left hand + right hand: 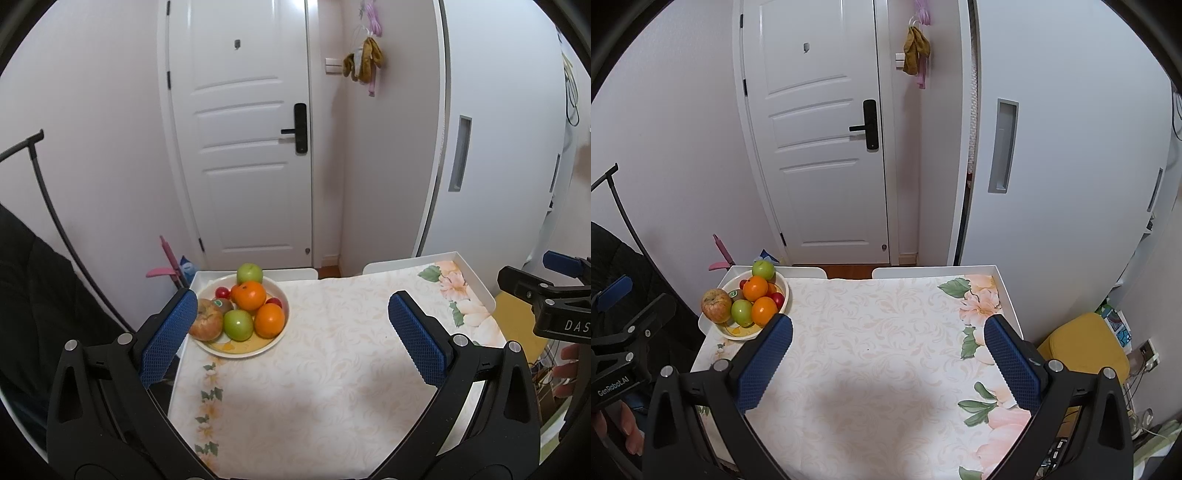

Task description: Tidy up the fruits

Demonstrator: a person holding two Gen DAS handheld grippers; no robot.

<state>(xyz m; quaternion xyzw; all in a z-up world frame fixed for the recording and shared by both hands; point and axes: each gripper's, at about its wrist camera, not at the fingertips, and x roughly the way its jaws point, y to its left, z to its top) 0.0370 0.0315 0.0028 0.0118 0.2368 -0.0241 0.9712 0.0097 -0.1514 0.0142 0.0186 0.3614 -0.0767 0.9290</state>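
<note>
The bowl (242, 349) of fruit (251, 294) sits at the counter's (332, 369) far left corner. Left tongs (293, 332) and right tongs (888, 354) both stand apart, empty. The bowl lies just beside the left tongs, which are nearer.

- The counter (886, 369) stands in front of a door (820, 147), with a cloth (871, 332) spread over it.
- A bowl (783, 286) sits on the counter's far left corner.
- The fruits (755, 301) lie heaped in the bowl; one apple (716, 304) rests at its left rim, another (763, 269) at its far edge.
- The left gripper (291, 332) and the right gripper (888, 350) hang above the near part of the counter, side by side.
- A stool (1086, 347) stands on the floor right of the counter.
</note>
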